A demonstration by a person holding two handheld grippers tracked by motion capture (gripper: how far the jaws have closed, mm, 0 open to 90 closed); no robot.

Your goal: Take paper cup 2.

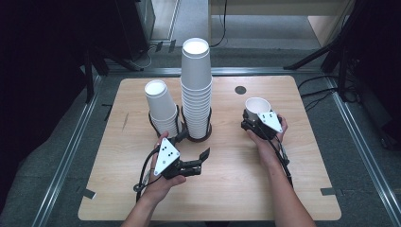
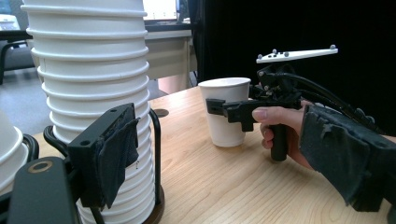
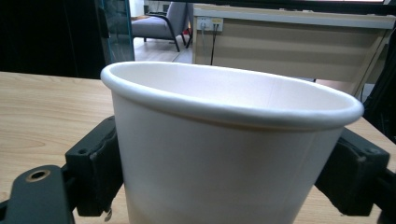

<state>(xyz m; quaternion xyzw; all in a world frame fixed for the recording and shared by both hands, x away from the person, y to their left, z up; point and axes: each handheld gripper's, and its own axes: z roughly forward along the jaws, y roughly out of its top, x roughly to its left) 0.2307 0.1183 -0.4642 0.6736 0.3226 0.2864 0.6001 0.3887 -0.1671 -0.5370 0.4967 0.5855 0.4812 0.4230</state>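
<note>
The right claw [image 1: 256, 113] was clamped on a single white cup [image 1: 257, 106], one jaw against each side of the wall, as the right gripper view showed at close range [image 3: 224, 186]. The cup stood upright with its mouth up, its base on the table [image 1: 227, 189], to the right of centre. In the left gripper view the cup [image 2: 225, 112] appeared beyond the stack, the right claw [image 2: 219, 108] around its middle and the person's right hand [image 2: 280, 128] on the grip.

The left claw [image 1: 194, 150] stood apart with nothing between its jaws, pointed at the foot of the tall stack [image 1: 196, 90]. One jaw lay close to the black holder [image 1: 206, 135] at the base of that stack; whether it touched could not be told. In the left gripper view the padded jaw sat in front of the lower cups of the tall stack [image 2: 93, 74].

A short stack [image 1: 161, 106], mouth down, stood just left of the tall one in its own holder. The single cup was well apart from both stacks. A dark round disc [image 1: 240, 90] lay on the table behind the cup.
</note>
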